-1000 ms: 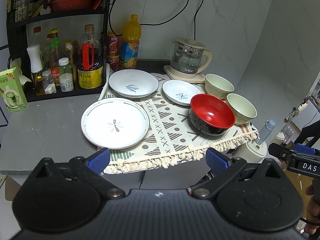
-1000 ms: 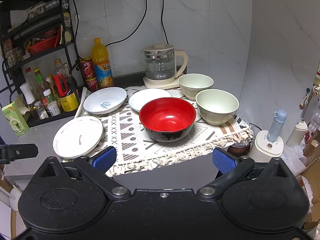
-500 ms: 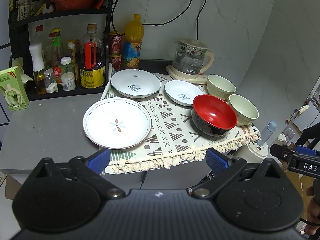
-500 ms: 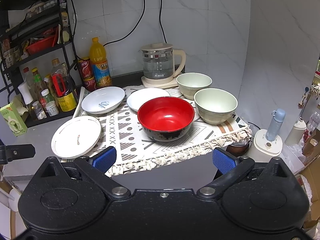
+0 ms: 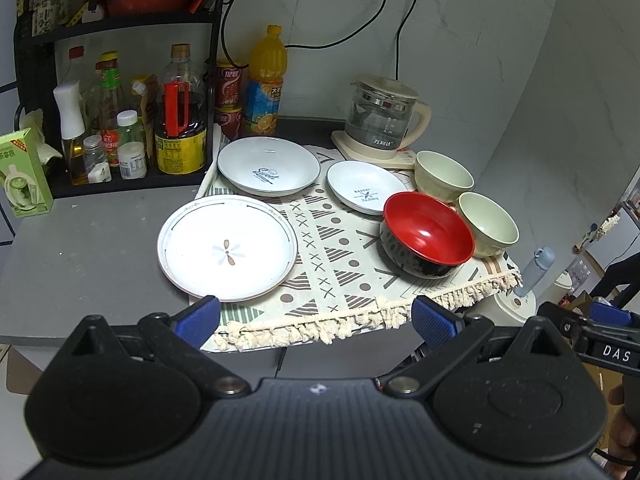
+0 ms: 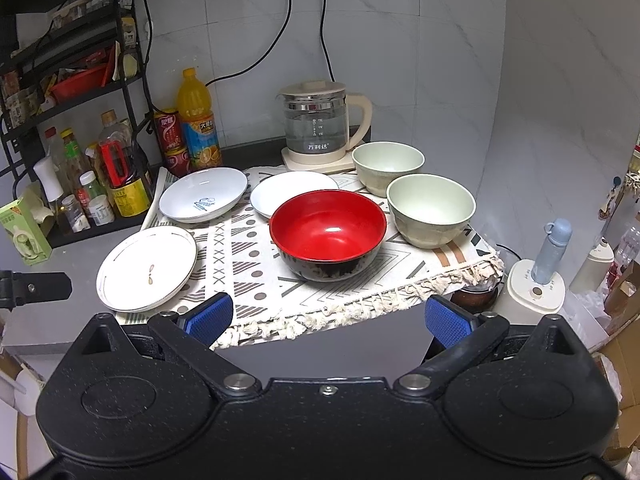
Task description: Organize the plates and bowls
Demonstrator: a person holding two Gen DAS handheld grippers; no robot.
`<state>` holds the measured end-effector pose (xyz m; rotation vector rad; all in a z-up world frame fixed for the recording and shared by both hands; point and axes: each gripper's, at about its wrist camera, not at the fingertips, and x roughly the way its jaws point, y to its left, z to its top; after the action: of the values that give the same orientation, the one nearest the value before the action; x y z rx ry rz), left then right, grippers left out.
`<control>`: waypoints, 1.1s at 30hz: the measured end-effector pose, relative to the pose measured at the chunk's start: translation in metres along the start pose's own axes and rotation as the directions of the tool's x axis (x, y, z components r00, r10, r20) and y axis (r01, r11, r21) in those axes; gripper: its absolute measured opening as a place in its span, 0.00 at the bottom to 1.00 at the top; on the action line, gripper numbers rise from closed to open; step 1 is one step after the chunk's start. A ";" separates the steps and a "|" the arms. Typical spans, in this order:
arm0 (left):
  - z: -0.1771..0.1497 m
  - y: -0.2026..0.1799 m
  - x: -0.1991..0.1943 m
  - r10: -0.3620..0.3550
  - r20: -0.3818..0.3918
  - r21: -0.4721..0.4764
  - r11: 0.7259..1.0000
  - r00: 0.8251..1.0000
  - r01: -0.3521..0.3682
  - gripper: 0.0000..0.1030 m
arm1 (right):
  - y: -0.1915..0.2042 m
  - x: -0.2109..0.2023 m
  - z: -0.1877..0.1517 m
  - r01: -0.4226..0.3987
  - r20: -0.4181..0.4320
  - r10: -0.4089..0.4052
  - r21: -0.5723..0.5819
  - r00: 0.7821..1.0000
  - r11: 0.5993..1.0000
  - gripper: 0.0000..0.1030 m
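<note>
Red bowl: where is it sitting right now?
The red bowl stands at the front of the patterned mat, centre of the right wrist view, with the nearer green bowl to its right and a small white plate behind.

The counter is viewed by both wrist cameras from just off its front edge, looking down and forward. The large plate (image 5: 227,247) is faced from the left, the red bowl (image 6: 327,233) from the right; the patterned cloth (image 5: 340,256) is shared.
</note>
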<state>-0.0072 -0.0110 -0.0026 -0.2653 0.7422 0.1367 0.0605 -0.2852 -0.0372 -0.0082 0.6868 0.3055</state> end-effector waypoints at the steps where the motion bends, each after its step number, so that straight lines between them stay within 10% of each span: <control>1: 0.000 -0.001 0.000 0.000 0.000 0.002 1.000 1.000 0.000 0.98 | -0.001 0.000 0.000 0.000 0.002 0.000 -0.001 1.000 1.000 1.00; 33: 0.045 -0.053 0.059 0.001 -0.031 -0.007 1.000 1.000 -0.002 0.98 | -0.053 0.045 0.040 -0.008 -0.001 0.009 0.044 1.000 0.999 1.00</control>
<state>0.0770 -0.0470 -0.0011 -0.2743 0.7730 0.1370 0.1331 -0.3189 -0.0397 0.0363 0.6943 0.2986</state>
